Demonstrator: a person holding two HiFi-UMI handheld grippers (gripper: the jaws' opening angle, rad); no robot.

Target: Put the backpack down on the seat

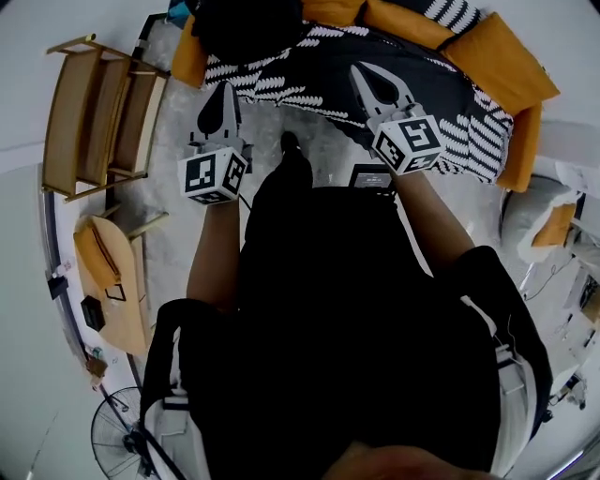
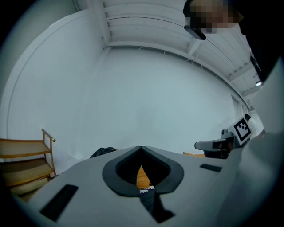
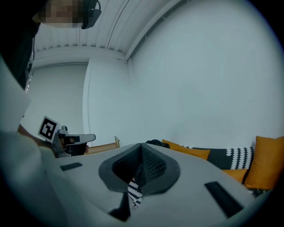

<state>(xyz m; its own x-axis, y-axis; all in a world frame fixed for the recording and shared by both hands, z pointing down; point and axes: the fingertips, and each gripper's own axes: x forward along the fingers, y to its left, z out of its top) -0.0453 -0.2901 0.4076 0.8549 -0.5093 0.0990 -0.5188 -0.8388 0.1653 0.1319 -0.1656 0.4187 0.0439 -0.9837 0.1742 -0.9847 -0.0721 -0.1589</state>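
A black backpack lies on the left end of a sofa that has orange cushions and a black-and-white patterned cover. It shows as a dark lump in the left gripper view and in the right gripper view. My left gripper is shut and empty, held over the grey floor short of the sofa's front edge. My right gripper is also shut and empty, its tips over the patterned seat cover. Both jaw pairs meet at the tips, pointing toward a white wall.
A wooden shelf unit stands at the left, with a wooden chair below it and a fan at the bottom left. An orange cushion sits at the sofa's right end. My own dark-clothed body fills the lower middle.
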